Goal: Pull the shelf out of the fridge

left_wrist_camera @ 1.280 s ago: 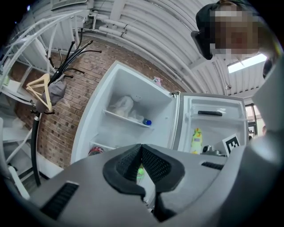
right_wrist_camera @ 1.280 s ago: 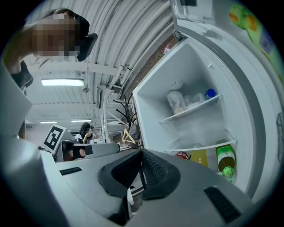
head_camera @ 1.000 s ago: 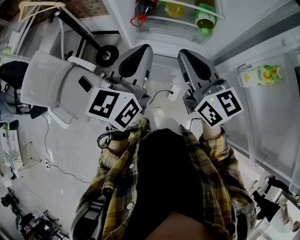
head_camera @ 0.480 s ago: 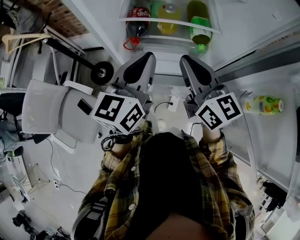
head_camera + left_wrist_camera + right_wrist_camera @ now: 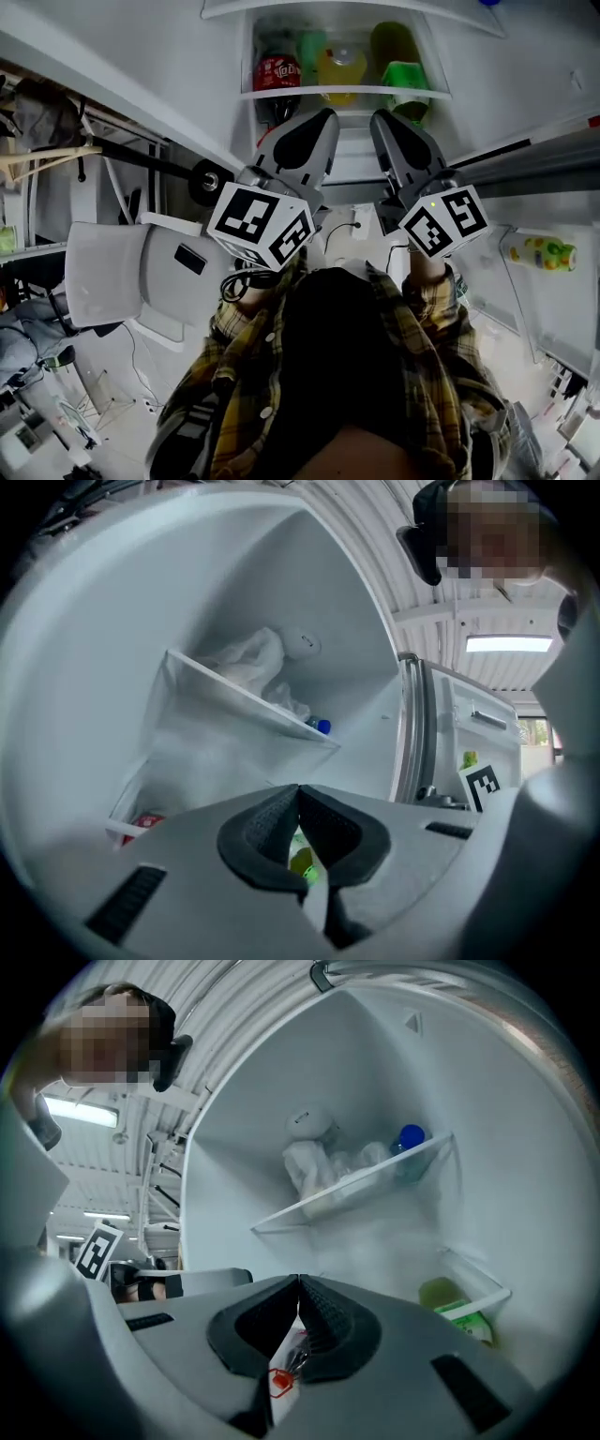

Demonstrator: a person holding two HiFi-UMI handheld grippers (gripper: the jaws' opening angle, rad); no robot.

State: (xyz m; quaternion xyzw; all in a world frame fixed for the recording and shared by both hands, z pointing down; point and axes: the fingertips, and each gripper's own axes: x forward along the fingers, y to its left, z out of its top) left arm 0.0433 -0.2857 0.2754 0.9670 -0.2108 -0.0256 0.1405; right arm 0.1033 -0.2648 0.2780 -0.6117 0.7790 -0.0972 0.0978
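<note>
The fridge stands open in front of me. In the head view a white shelf [image 5: 342, 92] carries a red soda bottle [image 5: 277, 72], a yellow bottle [image 5: 340, 67] and green containers [image 5: 405, 79]. My left gripper [image 5: 326, 116] and right gripper [image 5: 379, 118] are side by side just below and in front of that shelf, touching nothing. Both are shut and hold nothing. The left gripper view shows its closed pads [image 5: 299, 791] under an upper shelf [image 5: 248, 700] with a plastic bag on it. In the right gripper view the closed pads [image 5: 299, 1282] point at the same upper shelf [image 5: 349, 1188].
The fridge door [image 5: 553, 300] hangs open at the right with a yellow-orange bottle [image 5: 539, 253] in its rack. A white chair [image 5: 122, 277] stands at the left, beside a black wheel [image 5: 208, 180] on a bar. Cables lie on the floor.
The view has lifted toward the fridge, so its shelves show more fully. Both grippers have come up and nearer to the bottle shelf, still shut.
</note>
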